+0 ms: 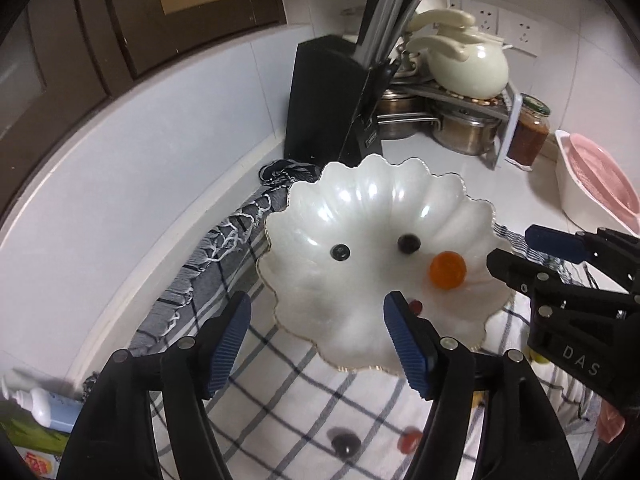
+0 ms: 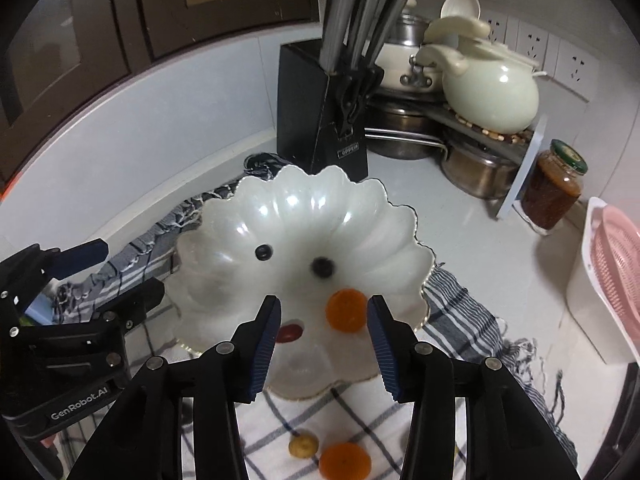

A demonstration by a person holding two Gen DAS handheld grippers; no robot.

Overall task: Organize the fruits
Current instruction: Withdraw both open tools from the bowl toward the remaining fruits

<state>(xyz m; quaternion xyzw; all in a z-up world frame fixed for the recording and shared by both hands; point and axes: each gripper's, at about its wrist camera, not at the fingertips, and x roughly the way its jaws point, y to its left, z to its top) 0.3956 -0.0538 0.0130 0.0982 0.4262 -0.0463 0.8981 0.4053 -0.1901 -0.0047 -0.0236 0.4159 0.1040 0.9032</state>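
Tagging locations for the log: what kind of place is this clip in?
A home kitchen counter, most likely: a black knife block, steel pots under a corner rack holding a cream teapot, and wall sockets.

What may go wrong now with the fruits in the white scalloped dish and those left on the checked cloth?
1. The round orange fruit rests near the low rim of the white scalloped dish; a nudge may roll it out.
2. The open right gripper hangs just above it.
3. Fruits on the checked cloth lie behind the fingers, easily missed.

"GenRobot.AI" on left gripper (image 2: pixel 132 276)
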